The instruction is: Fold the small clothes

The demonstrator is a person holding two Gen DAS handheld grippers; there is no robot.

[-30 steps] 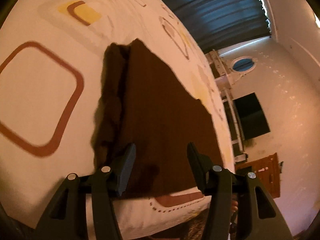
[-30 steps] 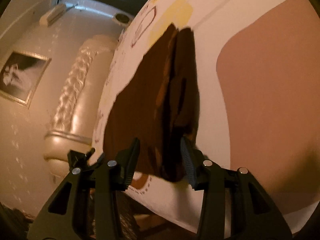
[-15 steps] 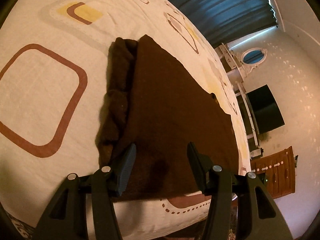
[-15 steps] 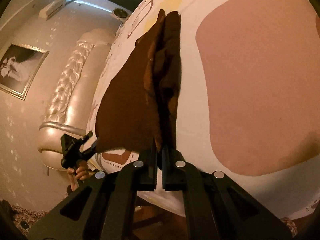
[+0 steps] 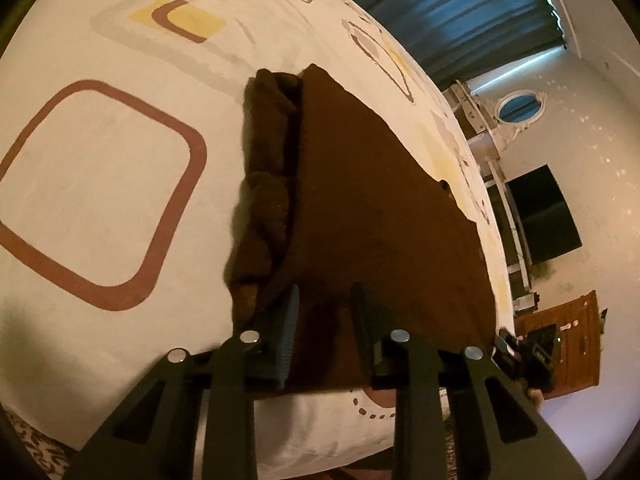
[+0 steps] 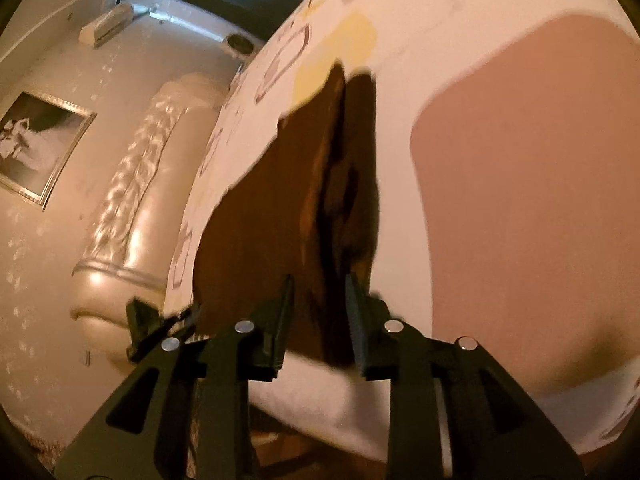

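A bed (image 5: 100, 184) fills both views, its pale sheet printed with brown rounded squares and yellow patches. On the bed, close to its near edge, lies a dark brown cloth (image 5: 372, 208), mostly flat, with one long side bunched into a lumpy roll (image 5: 268, 200). A padded headboard (image 6: 132, 200) stands at the bed's end, and a dark curtain (image 5: 448, 8) hangs beyond the bed's far side. The left gripper (image 5: 325, 332) hovers over the cloth's near edge beside the roll; its jaws are closing, parted, with cloth beneath the gap but not pinched. The right gripper (image 6: 319, 322) sits at the cloth's near edge by the bunched side; its jaws are opening, released, with cloth showing between them.
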